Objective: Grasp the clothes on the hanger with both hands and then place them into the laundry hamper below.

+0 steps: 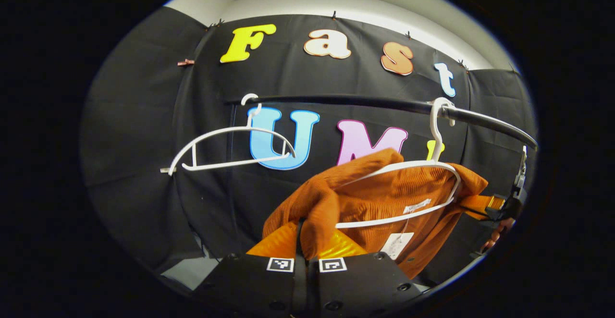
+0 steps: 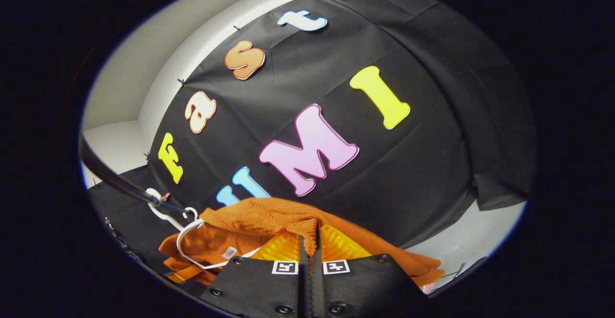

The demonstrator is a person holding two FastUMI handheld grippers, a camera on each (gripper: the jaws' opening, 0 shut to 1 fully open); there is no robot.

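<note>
The black cloth wall [image 1: 144, 130] hangs in soft creases behind everything, pinned along its top edge under a pale plain wall. Across it runs a smooth, dark, round clothes rail [image 1: 365, 103].

The task's garment, a rust-orange ribbed knit sweater [image 1: 384, 198], is bunched and lumpy, half off its thin white plastic hanger [image 1: 432, 166], whose hook sits over the rail. A white paper tag [image 1: 398, 245] dangles at the sweater's inner side, and a small sewn label sits above it. In the right gripper view the same sweater [image 2: 269, 217] spills in folds to both sides of the claw, with the hanger [image 2: 185, 241] off to the left on the rail [image 2: 110, 176].

A second white hanger [image 1: 226, 150], bare and curved, hangs further along the rail, well apart from the sweater.

The left claw [image 1: 306, 241] is closed, pinching a fold of the knit at one shoulder. The right claw [image 2: 307, 246] is likewise clamped on a ridge of the knit; it [image 1: 504, 207] also appears at the far edge of the left gripper view, gripping the sweater's other side, a hand behind it.
</note>
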